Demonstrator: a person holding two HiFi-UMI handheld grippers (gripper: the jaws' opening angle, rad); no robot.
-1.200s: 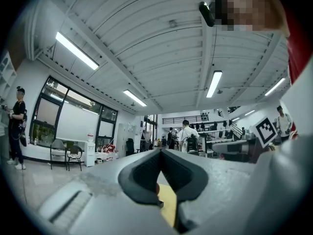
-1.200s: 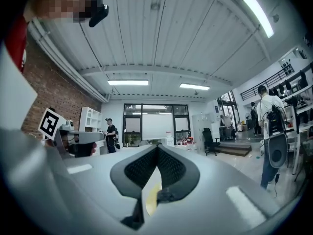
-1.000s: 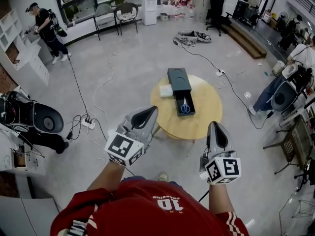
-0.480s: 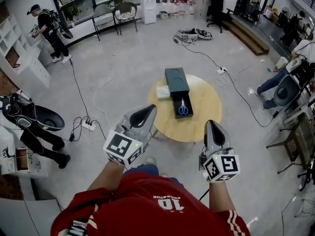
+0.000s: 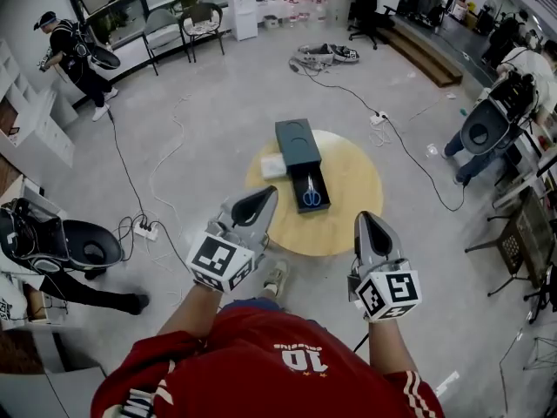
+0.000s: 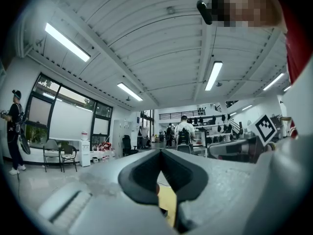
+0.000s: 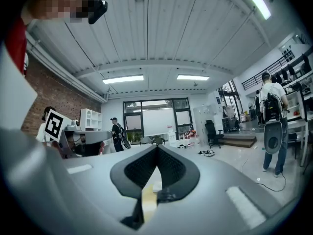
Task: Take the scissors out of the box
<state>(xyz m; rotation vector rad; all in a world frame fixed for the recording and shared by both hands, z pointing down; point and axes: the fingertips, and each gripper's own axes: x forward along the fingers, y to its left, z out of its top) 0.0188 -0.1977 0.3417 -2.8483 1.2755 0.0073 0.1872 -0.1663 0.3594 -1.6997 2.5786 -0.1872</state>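
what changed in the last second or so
The person stepped closer to the round table, so in the head view it looks slightly larger and has shifted left, toward the left gripper and right gripper. Nothing was taken hold of or let go. Both grippers stay shut and empty, and the scissors still lie in the open box.

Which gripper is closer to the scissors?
Left, slightly. The left gripper is short of the scissors, to their left; the right gripper is farther back, to their right.
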